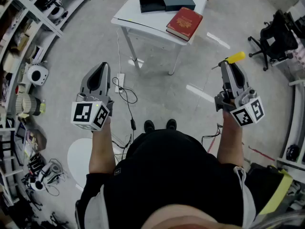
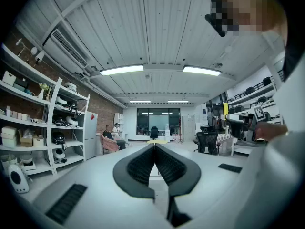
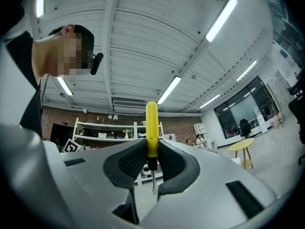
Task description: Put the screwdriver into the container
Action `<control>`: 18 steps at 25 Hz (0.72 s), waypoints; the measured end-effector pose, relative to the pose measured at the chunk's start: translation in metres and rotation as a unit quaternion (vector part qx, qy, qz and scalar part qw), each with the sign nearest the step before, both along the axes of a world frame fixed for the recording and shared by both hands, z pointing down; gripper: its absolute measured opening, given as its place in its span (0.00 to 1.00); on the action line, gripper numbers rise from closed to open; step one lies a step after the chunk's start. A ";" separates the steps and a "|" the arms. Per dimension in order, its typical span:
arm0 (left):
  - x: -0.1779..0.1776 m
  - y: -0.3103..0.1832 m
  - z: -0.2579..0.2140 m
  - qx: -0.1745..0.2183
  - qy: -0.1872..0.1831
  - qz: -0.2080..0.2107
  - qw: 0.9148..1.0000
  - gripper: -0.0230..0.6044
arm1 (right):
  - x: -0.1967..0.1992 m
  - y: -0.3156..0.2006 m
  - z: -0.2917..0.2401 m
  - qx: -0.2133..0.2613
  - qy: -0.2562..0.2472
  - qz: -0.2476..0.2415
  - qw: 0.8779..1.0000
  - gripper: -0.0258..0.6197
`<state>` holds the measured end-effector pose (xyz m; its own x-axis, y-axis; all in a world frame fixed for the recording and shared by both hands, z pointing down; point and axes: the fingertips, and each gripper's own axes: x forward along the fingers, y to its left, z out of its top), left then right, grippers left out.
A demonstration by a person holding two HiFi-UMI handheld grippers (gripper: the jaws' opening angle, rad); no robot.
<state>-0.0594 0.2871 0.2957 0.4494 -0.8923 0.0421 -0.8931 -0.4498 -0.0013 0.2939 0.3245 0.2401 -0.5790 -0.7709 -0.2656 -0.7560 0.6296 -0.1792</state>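
Observation:
A screwdriver (image 1: 232, 58) with a yellow handle sticks out of my right gripper (image 1: 228, 64), which is held in the air at the right. In the right gripper view the jaws are shut on the yellow handle (image 3: 151, 124), and the metal shaft (image 3: 153, 180) points back between them. My left gripper (image 1: 101, 67) is held up at the left, and its jaws (image 2: 155, 149) meet with nothing between them. A black container (image 1: 152, 5) lies on the white table (image 1: 143, 23) ahead, well away from both grippers, next to a dark flat box (image 1: 178, 2).
A red book (image 1: 185, 23) lies on the table's near right corner. Shelves (image 1: 24, 37) full of gear line the left side. A black office chair (image 1: 274, 37) stands at the right. Cables (image 1: 125, 97) trail over the floor and a round white stool (image 1: 78, 159) is at my left.

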 end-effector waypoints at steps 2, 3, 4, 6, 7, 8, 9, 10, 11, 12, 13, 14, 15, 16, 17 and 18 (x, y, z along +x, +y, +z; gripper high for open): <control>-0.002 0.001 0.001 -0.001 0.001 0.000 1.000 0.06 | -0.002 0.001 0.002 -0.001 0.000 0.000 1.000 0.17; -0.003 0.001 0.002 -0.002 0.001 -0.001 1.000 0.06 | -0.004 0.001 0.002 -0.002 0.000 -0.001 1.000 0.17; -0.005 0.001 0.003 -0.002 0.002 -0.001 1.000 0.06 | -0.005 0.000 0.003 -0.003 0.000 -0.001 1.000 0.17; -0.008 0.000 0.004 -0.003 0.002 0.000 1.000 0.06 | -0.010 0.000 0.005 -0.005 -0.001 -0.002 1.000 0.17; -0.010 0.000 0.004 -0.003 0.002 0.000 1.000 0.06 | -0.013 -0.001 0.006 -0.005 -0.001 -0.003 1.000 0.17; -0.013 0.001 0.004 -0.003 0.002 -0.001 1.000 0.06 | -0.016 -0.001 0.006 -0.006 -0.001 -0.003 1.000 0.17; -0.016 0.002 0.004 -0.003 0.002 -0.002 1.000 0.06 | -0.019 0.000 0.006 -0.006 -0.001 -0.004 1.000 0.17; -0.020 0.003 0.004 -0.003 0.003 -0.003 1.000 0.06 | -0.022 0.000 0.006 -0.007 -0.001 -0.005 1.000 0.17; -0.024 0.004 0.004 -0.003 0.003 -0.004 1.000 0.06 | -0.026 0.000 0.006 -0.007 -0.002 -0.006 1.000 0.17; -0.029 0.005 0.005 -0.002 0.004 -0.006 1.000 0.06 | -0.031 0.000 0.006 -0.007 -0.002 -0.009 1.000 0.17; -0.035 0.007 0.006 -0.002 0.005 -0.008 1.000 0.06 | -0.037 0.001 0.006 -0.007 -0.003 -0.013 1.000 0.17; -0.041 0.009 0.006 -0.002 0.007 -0.009 1.000 0.06 | -0.043 0.001 0.006 -0.006 -0.003 -0.017 1.000 0.17; -0.047 0.011 0.007 -0.001 0.008 -0.011 1.000 0.06 | -0.051 0.002 0.005 -0.005 -0.003 -0.023 1.000 0.17; -0.053 0.013 0.008 -0.001 0.009 -0.013 1.000 0.06 | -0.059 0.002 0.005 -0.003 -0.002 -0.030 1.000 0.17; -0.059 0.016 0.008 0.000 0.011 -0.014 1.000 0.06 | -0.068 0.003 0.004 -0.002 -0.002 -0.038 0.999 0.17; -0.066 0.019 0.009 0.001 0.012 -0.016 1.000 0.06 | -0.077 0.003 0.002 -0.001 -0.001 -0.045 0.999 0.17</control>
<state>-0.1257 0.3062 0.3043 0.4215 -0.9063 0.0304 -0.9068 -0.4211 0.0192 0.2165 0.3280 0.2423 -0.6448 -0.7169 -0.2652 -0.6966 0.6940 -0.1823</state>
